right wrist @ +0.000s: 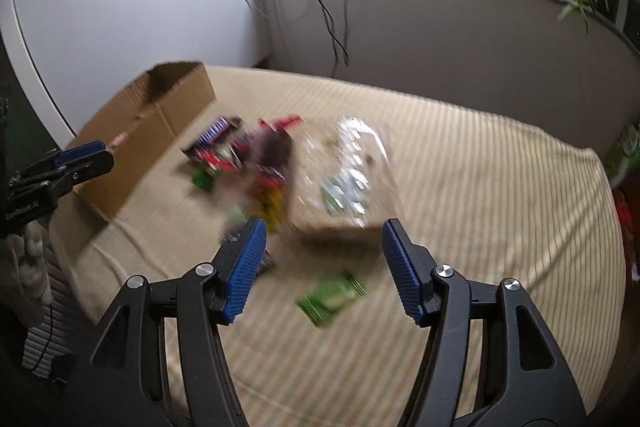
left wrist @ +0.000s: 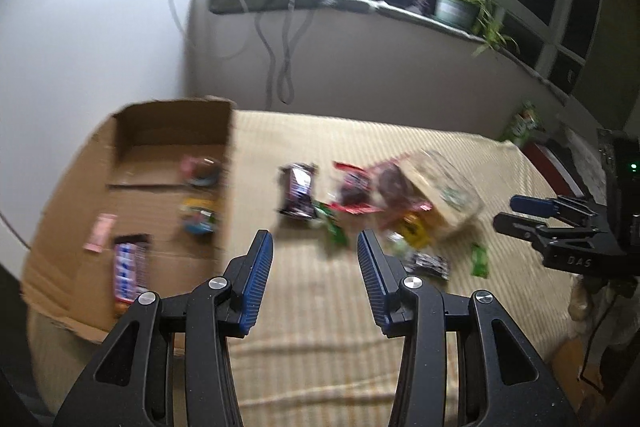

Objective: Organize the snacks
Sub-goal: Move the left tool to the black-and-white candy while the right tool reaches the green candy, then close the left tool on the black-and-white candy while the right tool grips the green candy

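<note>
While both views were smeared by blur, the left gripper (left wrist: 315,247) hung over the striped cloth (left wrist: 320,347) with its blue pads parted and nothing between them. The right gripper (right wrist: 324,233) likewise stood with its jaws apart, wider than the left, holding nothing; a green packet (right wrist: 332,297) lay on the cloth below the gap, clear of both pads. The loose snacks (left wrist: 360,195) lay heaped mid-cloth, a dark packet (left wrist: 298,195) at the pile's left edge and a pale carton (left wrist: 448,195) at its right. The cardboard box (left wrist: 132,147) sat open at the cloth's left end, just beside the pile, with several packets (left wrist: 198,195) already on its floor. A potted plant (left wrist: 456,7) stood on the window ledge behind.
</note>
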Motion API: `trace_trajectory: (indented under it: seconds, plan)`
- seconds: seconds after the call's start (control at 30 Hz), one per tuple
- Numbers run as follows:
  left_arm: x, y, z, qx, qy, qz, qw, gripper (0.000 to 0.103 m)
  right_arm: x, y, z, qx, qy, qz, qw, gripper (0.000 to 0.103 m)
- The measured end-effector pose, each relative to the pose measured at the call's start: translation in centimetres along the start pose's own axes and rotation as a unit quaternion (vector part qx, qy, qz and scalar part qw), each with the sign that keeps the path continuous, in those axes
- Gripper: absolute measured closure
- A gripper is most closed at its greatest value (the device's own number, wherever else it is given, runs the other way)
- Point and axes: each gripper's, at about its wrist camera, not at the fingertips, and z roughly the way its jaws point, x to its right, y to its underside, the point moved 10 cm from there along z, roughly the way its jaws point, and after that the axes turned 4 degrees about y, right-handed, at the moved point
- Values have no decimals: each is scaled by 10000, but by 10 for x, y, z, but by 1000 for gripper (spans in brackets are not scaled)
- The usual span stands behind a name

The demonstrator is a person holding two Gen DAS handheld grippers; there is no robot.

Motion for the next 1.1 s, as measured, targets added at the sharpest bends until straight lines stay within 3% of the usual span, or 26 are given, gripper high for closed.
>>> trace_trajectory:
  seconds: [0.2, 0.47, 0.7, 0.77, 1.03, 1.1]
  plan:
    - [38, 20, 25, -409, 331, 149, 9985, 60, 8, 24, 11, -278, -105, -38, 9996, 46]
    - [73, 35, 56, -846, 610, 343, 9940, 60, 3, 43, 26, -470, -289, -343, 9979, 46]
    - [89, 43, 81, -1115, 605, 688, 9895, 60, 4, 51, 32, -511, -361, -474, 9969, 46]
    - [91, 45, 87, -1168, 540, 780, 9886, 55, 4, 49, 35, -521, -383, -495, 9967, 46]
    - [94, 41, 100, -1110, 413, 906, 9888, 51, -1, 47, 44, -535, -307, -761, 9952, 46]
    - [95, 41, 101, -1083, 420, 957, 9886, 51, -1, 48, 43, -536, -302, -803, 9949, 52]
